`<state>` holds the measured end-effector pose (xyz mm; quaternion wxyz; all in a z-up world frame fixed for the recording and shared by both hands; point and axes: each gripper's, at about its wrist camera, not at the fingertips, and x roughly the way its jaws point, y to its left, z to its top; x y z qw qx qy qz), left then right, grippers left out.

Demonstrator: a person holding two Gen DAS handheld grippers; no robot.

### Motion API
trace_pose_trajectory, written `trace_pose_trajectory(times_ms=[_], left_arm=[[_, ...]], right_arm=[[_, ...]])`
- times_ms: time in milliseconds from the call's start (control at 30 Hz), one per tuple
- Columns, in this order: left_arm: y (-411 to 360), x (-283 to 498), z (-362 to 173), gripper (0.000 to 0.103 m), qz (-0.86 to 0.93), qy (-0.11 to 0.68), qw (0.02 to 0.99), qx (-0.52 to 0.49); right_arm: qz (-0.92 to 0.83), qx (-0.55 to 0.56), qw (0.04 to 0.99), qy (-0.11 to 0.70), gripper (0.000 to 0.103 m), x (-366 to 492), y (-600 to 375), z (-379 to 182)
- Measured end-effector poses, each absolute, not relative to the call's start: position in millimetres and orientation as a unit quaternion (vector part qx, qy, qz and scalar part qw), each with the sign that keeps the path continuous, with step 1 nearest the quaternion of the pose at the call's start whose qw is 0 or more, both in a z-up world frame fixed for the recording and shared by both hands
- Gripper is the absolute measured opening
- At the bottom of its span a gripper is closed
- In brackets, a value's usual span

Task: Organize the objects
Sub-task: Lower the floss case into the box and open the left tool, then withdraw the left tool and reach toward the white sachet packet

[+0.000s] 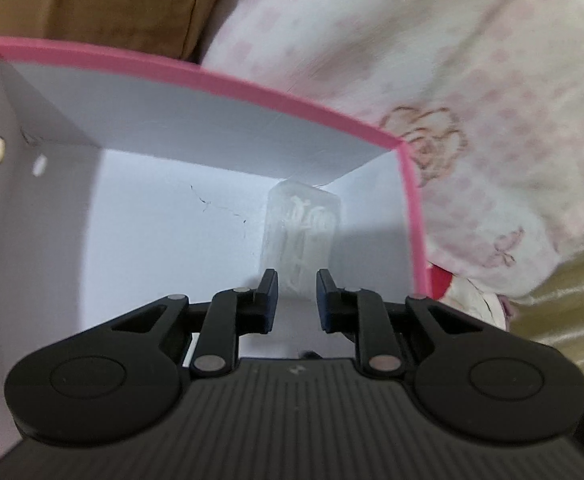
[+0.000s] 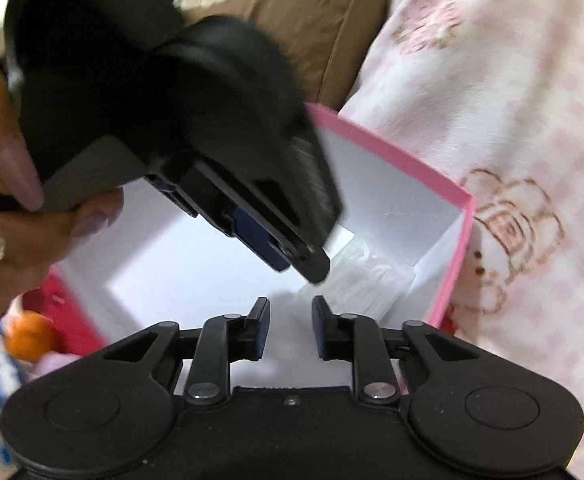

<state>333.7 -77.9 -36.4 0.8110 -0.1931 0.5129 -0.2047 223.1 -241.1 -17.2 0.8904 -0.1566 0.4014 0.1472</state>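
Your left gripper (image 1: 297,300) is inside the box (image 1: 220,80), fingers spread with a clear gap and nothing between them. The clear packet (image 1: 302,232) lies on the box floor just past the fingertips, in the far right corner against the walls; whether it touches the tips I can't tell. The left view shows what the right view doesn't: two oval holes in the left wall, a thin crack line on the floor, and the whole far wall with its pink rim. Your right gripper (image 2: 291,330) hangs over the near side of the same box (image 2: 392,152), fingers also spread and holding nothing. Only the right view shows the left gripper (image 2: 292,252) from outside, angled down into the box with its tip just beside the packet (image 2: 368,280), blurred. It also shows your hand (image 2: 20,184) on the left gripper's grip, a ring on one finger. Past the box's left side, only in this view, are a red thing (image 2: 72,312), an orange ball (image 2: 30,338) and something blue and white, too blurred to name. Both views show the pink patterned blanket (image 1: 472,100) right of the box and brown fabric (image 1: 112,0) behind it.
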Motion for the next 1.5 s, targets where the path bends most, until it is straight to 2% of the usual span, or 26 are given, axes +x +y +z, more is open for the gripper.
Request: trace_pose_trajectory(times_ms=[300,400,467,933,1133,1200,1333,1367,1433,1500], left_arm=[[-65.0,271.1,11.9,0.019,-0.210,0.499,0.829,-0.137],[-59.8,251.5,30.0,0.019,-0.211,0.497,0.832,-0.125],[-58.0,240.7,38.9,0.019,-0.214,0.495,0.834,-0.119],[-42.2,182.6,92.2,0.024,-0.241,0.482,0.838,-0.089],[-29.4,167.1,89.3,0.029,-0.232,0.492,0.834,-0.090],[-26.3,162.4,89.4,0.031,-0.231,0.492,0.835,-0.090],[-21.3,151.9,93.7,0.035,-0.234,0.492,0.834,-0.090],[-20.1,149.4,95.1,0.038,-0.237,0.493,0.833,-0.090],[-16.4,142.4,98.6,0.042,-0.241,0.490,0.833,-0.089],[-12.5,135.4,100.8,0.047,-0.242,0.488,0.834,-0.086]], right_arm=[[0.162,-0.070,0.906,0.384,0.036,161.8,-272.5,46.3],[0.171,-0.057,0.906,0.384,0.036,173.2,-278.7,41.7],[0.178,-0.056,0.906,0.381,0.037,150.8,-267.1,36.0],[0.178,-0.027,0.910,0.374,0.047,97.6,-249.0,74.2],[0.178,-0.041,0.909,0.375,0.060,82.5,-238.8,83.3],[0.179,-0.039,0.907,0.378,0.069,79.3,-237.0,85.7],[0.177,-0.050,0.907,0.379,0.075,72.0,-229.2,89.8],[0.177,-0.052,0.906,0.380,0.081,69.7,-227.5,90.4],[0.179,-0.057,0.906,0.379,0.084,65.7,-224.4,91.2],[0.178,-0.059,0.905,0.381,0.091,61.1,-222.2,91.6]])
